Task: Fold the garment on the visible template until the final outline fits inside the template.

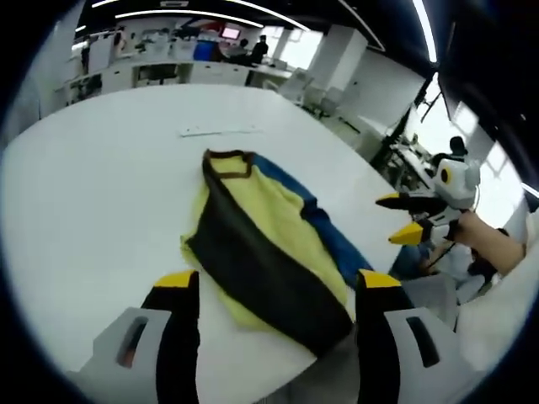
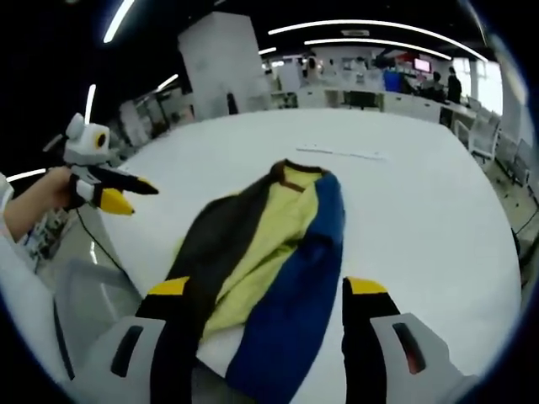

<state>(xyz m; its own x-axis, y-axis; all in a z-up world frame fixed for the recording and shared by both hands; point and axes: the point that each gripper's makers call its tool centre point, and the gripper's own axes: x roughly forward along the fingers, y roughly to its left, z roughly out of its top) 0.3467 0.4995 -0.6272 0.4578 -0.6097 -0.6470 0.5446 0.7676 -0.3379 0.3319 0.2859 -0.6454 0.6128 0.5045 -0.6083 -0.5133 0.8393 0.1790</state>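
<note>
- From my left tongs (image 1: 278,284) I look along two black jaws tipped in yellow, spread wide apart with nothing between them; they hang over the near edge of the broad white counter (image 1: 101,168).
- Between those jaws, beyond them, lies the soft knit garment in yellow, black and blue panels (image 1: 261,236). It is laid out long and narrow, running from the near edge towards the middle of the counter, its brown-trimmed collar (image 1: 229,158) at the far end.
- In this view the black panel runs along the left side, the yellow sits in the middle, and the blue strip shows along the right.
- Past the collar, farther across the counter, a thin pale strip (image 1: 217,130) lies flat; I cannot tell what it is.
- My right tongs (image 1: 410,217) come in at the right, off the counter's edge, held in a hand (image 1: 472,231), with the yellow-tipped jaws parted and empty.
- From the right tongs (image 2: 269,290) I see the same garment (image 2: 269,252) reaching to the near edge, black on the left, yellow in the centre, blue on the right; these jaws stand open, gripping nothing.
- The left tongs (image 2: 126,195) show at the left beside the counter's edge, held in a hand (image 2: 38,202), well apart from the cloth.
</note>
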